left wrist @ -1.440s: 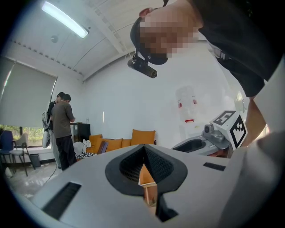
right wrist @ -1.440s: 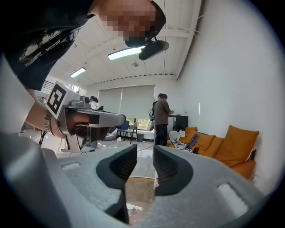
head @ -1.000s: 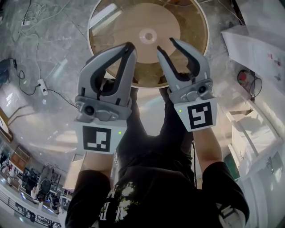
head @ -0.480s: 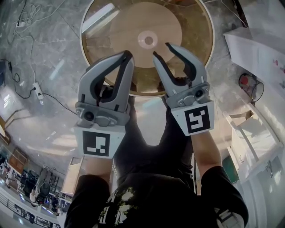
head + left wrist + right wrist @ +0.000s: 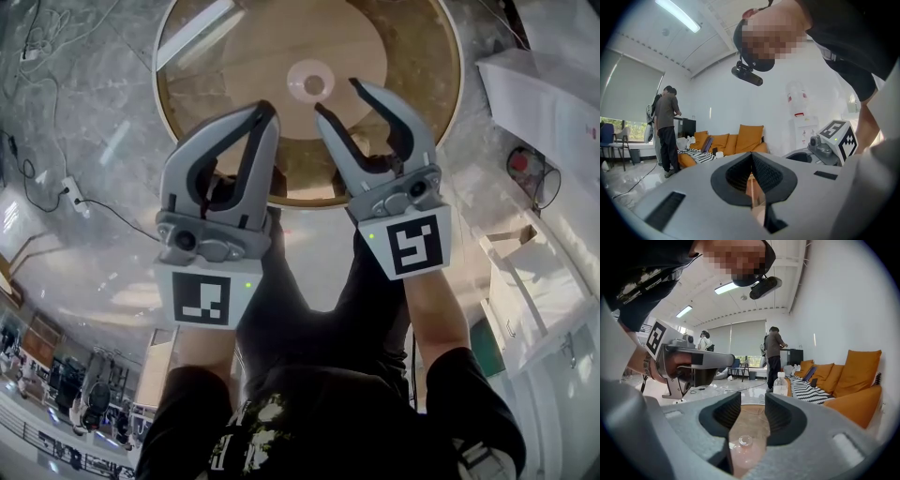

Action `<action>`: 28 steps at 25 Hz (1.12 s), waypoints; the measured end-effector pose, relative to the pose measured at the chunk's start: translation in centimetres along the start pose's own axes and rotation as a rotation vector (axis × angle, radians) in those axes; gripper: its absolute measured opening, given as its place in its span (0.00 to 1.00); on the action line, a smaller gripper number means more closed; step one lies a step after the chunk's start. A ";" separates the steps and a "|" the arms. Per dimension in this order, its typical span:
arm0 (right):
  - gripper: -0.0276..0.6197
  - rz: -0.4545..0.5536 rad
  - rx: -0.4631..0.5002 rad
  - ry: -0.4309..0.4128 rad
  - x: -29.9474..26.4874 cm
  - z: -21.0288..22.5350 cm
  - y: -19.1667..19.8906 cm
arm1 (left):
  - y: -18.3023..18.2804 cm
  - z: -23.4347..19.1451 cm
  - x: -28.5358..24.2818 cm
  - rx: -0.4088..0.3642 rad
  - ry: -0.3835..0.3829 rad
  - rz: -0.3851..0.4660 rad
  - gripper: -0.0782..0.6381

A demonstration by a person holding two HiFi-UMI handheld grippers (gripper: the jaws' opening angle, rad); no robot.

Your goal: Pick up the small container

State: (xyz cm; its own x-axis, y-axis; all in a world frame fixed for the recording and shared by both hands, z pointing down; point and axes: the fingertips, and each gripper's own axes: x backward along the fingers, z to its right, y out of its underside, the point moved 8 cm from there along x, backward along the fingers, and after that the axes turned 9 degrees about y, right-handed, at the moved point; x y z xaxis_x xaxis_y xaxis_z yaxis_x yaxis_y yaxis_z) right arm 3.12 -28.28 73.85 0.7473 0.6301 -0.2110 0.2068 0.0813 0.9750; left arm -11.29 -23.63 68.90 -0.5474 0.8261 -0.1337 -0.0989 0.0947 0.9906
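A grey marbled floor (image 5: 84, 122) fills the head view, and on it at the far side stands a round wooden table (image 5: 234, 66) with a glass top. The person wears a dark shirt (image 5: 356, 412) whose pale print is too broken to read.

The left gripper (image 5: 267, 111) hangs over the near edge of the table, left of centre, its jaws pressed together at the tips with nothing between them. The right gripper (image 5: 337, 96) is just beside it on the right, and its jaws have just been opening: they now stand wide apart, and the pads touch nothing.

The small container (image 5: 313, 83), pale and translucent with a little round top, sits at the middle of the table. It is just beyond the right gripper's tips, a little left of the gap. In the right gripper view it shows low down through the gap, ahead of the pads.

A clear bottle (image 5: 780, 383) with a white cap stands farther off; its label is too small to read.

Each gripper's cube bears a black-and-white square marker, left (image 5: 202, 298) and right (image 5: 415, 246), a pattern without letters.
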 end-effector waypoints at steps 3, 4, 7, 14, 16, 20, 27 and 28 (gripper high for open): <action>0.29 -0.007 0.002 0.003 -0.7 0.1 1.5 | 1.5 -0.4 -0.6 -0.002 0.012 -0.006 0.13; 0.29 -0.009 0.004 0.006 -1.0 0.2 2.0 | 2.1 -0.4 -0.8 0.000 0.015 -0.009 0.13; 0.29 -0.020 0.004 0.022 -1.6 0.4 3.5 | 3.3 -0.5 -1.5 -0.002 0.023 -0.010 0.13; 0.29 -0.049 -0.011 0.022 -2.5 0.1 6.6 | 5.4 -0.5 -2.1 -0.007 0.043 -0.027 0.13; 0.29 -0.055 -0.008 0.028 -2.9 0.0 7.4 | 6.1 -0.7 -2.2 -0.005 0.046 -0.028 0.13; 0.29 -0.064 -0.013 0.033 -4.0 -0.2 8.8 | 7.4 -0.8 -2.3 0.004 0.058 -0.034 0.13; 0.28 -0.074 -0.045 0.001 -5.0 -1.2 11.0 | 9.0 -1.2 -2.4 0.020 0.068 -0.051 0.13; 0.28 -0.068 -0.052 0.002 -5.0 -1.2 11.0 | 9.1 -1.2 -2.4 0.021 0.070 -0.054 0.13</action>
State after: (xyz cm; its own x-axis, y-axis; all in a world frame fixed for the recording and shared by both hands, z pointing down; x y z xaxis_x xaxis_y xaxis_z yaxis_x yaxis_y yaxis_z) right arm 0.91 -29.59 85.76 0.7316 0.6229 -0.2770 0.2243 0.1638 0.9607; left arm -11.91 -25.42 78.20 -0.5989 0.7785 -0.1878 -0.1130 0.1500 0.9822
